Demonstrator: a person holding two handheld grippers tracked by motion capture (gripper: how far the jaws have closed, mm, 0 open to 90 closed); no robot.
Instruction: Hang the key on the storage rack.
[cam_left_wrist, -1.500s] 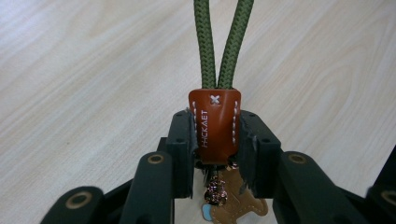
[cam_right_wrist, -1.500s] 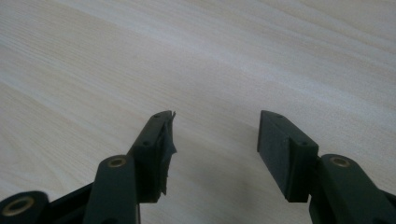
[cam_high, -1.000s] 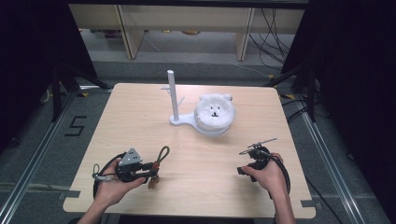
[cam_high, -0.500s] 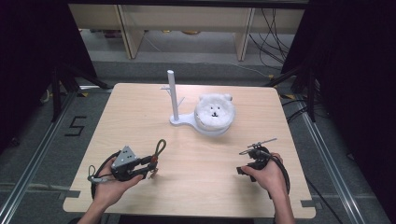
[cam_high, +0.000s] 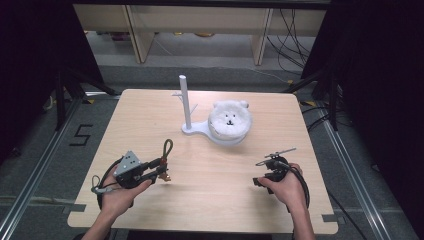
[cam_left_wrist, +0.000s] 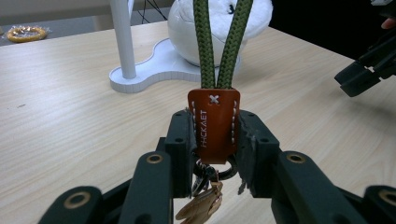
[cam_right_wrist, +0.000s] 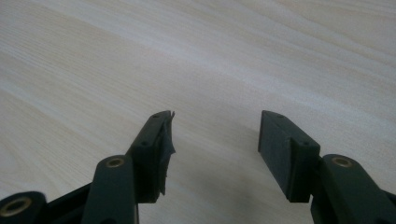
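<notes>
Orange-brown leather tab (cam_left_wrist: 212, 126) of keychain pinched between jaws of left gripper (cam_left_wrist: 212, 140), lower centre of left gripper view. Olive-green cord loop (cam_left_wrist: 219, 42) rising from tab toward top edge; metal ring and brass-coloured keys (cam_left_wrist: 203, 205) hanging below tab at bottom edge. In high view, left gripper (cam_high: 159, 169) at lower left of frame, held by left hand (cam_high: 120, 192), cord loop (cam_high: 167, 148) pointing up-frame, keys (cam_high: 166, 176) hanging clear just above the wood.

Right gripper (cam_right_wrist: 215, 135) standing wide, nothing between jaws, bare light wood table (cam_right_wrist: 233, 56) beneath. In high view, right gripper (cam_high: 275, 156) at lower right, in right hand (cam_high: 285, 187), well apart from left.

White stand (cam_high: 186, 105) with upright post and small side pegs at centre of frame, flat base. White fluffy bear-faced plush (cam_high: 229, 120) just right of post, resting on far lobe of base. Same post (cam_left_wrist: 122, 37) and plush (cam_left_wrist: 187, 32) at top of left gripper view, beyond cord.

Yellow ring (cam_left_wrist: 23, 32) at upper left of left gripper view, off the table.
</notes>
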